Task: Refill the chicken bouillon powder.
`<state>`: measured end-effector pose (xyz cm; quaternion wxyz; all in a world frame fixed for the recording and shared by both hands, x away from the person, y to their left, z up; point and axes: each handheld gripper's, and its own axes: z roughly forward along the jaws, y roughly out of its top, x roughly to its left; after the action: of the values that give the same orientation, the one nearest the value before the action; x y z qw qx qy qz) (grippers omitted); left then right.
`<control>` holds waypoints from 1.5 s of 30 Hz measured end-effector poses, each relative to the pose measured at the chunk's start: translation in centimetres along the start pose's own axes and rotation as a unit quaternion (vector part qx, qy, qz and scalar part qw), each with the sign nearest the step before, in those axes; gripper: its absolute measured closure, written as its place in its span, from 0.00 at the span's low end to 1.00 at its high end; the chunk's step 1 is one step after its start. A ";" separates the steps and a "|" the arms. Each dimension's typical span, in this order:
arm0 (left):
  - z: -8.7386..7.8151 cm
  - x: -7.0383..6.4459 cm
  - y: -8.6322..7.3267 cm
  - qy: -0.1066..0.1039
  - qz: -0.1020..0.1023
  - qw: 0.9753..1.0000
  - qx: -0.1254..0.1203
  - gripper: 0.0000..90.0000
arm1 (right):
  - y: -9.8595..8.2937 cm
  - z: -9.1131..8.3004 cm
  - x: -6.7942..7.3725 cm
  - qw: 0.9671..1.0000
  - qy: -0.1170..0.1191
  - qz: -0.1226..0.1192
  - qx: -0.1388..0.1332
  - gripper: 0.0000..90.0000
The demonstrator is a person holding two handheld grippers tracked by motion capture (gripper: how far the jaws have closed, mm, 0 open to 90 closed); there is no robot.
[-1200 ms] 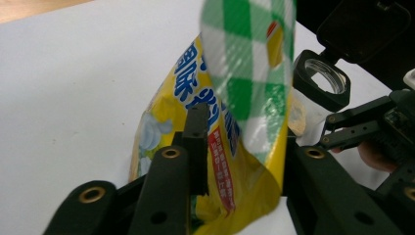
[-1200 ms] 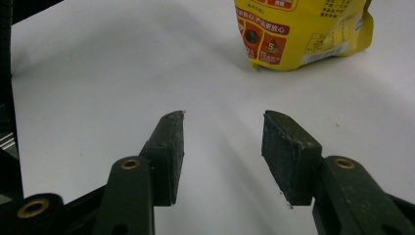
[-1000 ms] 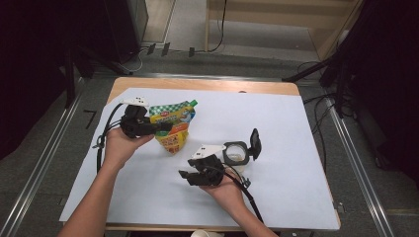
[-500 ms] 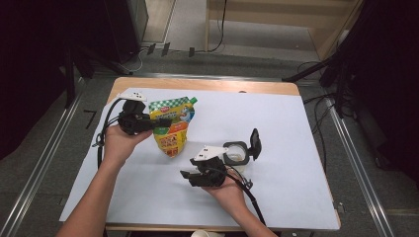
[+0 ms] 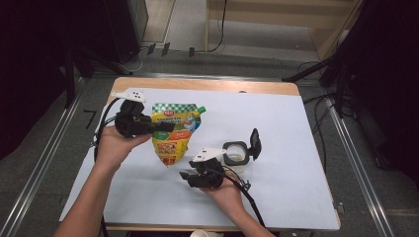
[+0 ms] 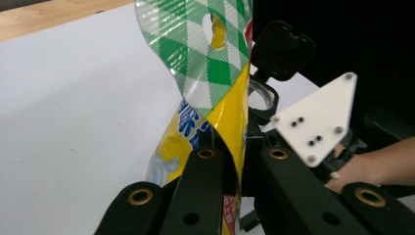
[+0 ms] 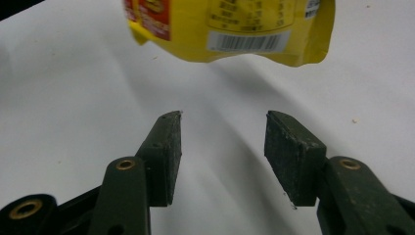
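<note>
Jaws of your left claw [image 6: 230,166] pinch the yellow pouch [image 5: 174,133], green-checked at its top, lifted off the desk [image 5: 296,128]. Your right claw [image 7: 222,147] gapes empty just beneath its barcoded bottom edge; label text stays unreadable.

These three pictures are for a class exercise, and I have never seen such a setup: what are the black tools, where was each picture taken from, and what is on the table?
A person holds a hand-operated two-jaw clamp in each hand. The high view looks down on the table, covered with a white sheet. The other two pictures come from cameras riding on the clamps, looking along their black jaws.

The left gripper is shut on a yellow sauce pouch with a green checked top, holding it up off the sheet. In the left gripper view the pouch sits pinched between the jaws.

The right gripper is open and empty, pointing at the pouch's lower edge.

A small clear container with its black flip lid open stands beside the right hand.
</note>
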<state>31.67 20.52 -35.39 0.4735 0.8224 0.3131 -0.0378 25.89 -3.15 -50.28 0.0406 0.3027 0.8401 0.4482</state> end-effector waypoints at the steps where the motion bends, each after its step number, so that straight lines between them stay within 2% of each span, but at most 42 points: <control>1: -0.1 -0.3 0.0 -0.001 0.001 1.000 0.000 1.00 | 0.0 0.1 -0.1 1.000 0.002 0.000 -0.001 0.55; 9: -0.7 -1.9 0.2 -0.028 0.004 1.000 -0.007 1.00 | 0.0 0.4 -0.4 1.000 -0.011 0.007 -0.016 0.64; 10: -0.7 -2.3 0.2 -0.036 0.005 0.999 -0.008 1.00 | 0.0 0.4 -0.3 1.000 -0.022 0.008 -0.021 0.68; 13: -0.7 -2.5 0.2 -0.045 0.001 0.999 -0.007 1.00 | 0.0 0.5 -0.3 0.999 -0.029 0.007 -0.027 0.72; 16: -0.6 -2.8 0.1 -0.059 -0.003 0.998 -0.008 1.00 | -0.1 0.6 -0.3 0.999 -0.034 0.023 -0.034 0.82; 19: -0.5 -3.0 0.1 -0.066 -0.005 0.998 -0.008 1.00 | -0.3 0.7 -0.3 0.998 -0.039 0.021 -0.035 0.84; 22: -0.4 -3.1 0.2 -0.073 -0.012 0.997 -0.006 1.00 | -0.4 0.8 -0.2 0.998 -0.048 0.017 -0.048 0.85; 26: -0.4 -3.0 0.1 -0.079 -0.020 0.997 -0.007 1.00 | -0.4 0.6 -0.2 0.997 -0.047 0.018 -0.063 0.84; 27: -0.4 -3.0 0.1 -0.079 -0.020 0.997 -0.007 1.00 | -0.4 0.6 -0.2 0.997 -0.047 0.018 -0.063 0.84; 29: -0.4 -2.8 0.1 -0.075 -0.022 0.997 -0.012 1.00 | -0.3 0.4 0.2 0.996 -0.044 0.004 -0.073 0.82; 33: -0.3 -2.8 0.0 -0.061 -0.022 0.998 -0.011 1.00 | -0.3 0.3 0.5 0.997 -0.040 -0.012 -0.068 0.79; 34: -0.1 -2.8 0.1 -0.052 -0.020 0.998 -0.012 1.00 | -0.3 0.3 0.6 0.997 -0.039 -0.017 -0.069 0.79; 37: 0.0 -2.9 0.1 -0.047 -0.018 0.999 -0.012 1.00 | -0.2 0.2 0.8 0.997 -0.040 -0.023 -0.069 0.75; 39: 0.5 -3.3 0.1 -0.036 -0.007 0.999 -0.010 1.00 | -0.3 0.1 1.2 0.996 -0.047 -0.042 -0.065 0.74; 42: 1.1 -3.5 0.1 -0.020 0.003 1.000 -0.003 0.99 | -0.3 0.1 1.7 0.996 -0.041 -0.057 -0.061 0.75; 43: 1.1 -3.5 0.1 -0.020 0.003 1.000 -0.003 0.98 | -0.3 0.1 1.7 0.996 -0.041 -0.057 -0.061 0.75; 44: 1.5 -3.6 0.0 -0.021 0.006 1.000 0.001 0.97 | -0.3 0.0 2.2 0.994 -0.042 -0.075 -0.063 0.74; 45: 1.6 -3.6 0.0 -0.020 0.009 1.000 0.001 0.96 | -0.3 0.0 2.5 0.994 -0.042 -0.083 -0.062 0.74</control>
<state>29.20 17.49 -35.01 0.4791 0.8249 0.2959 -0.0505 23.70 -1.88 -49.95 0.1310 0.2476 0.8305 0.4814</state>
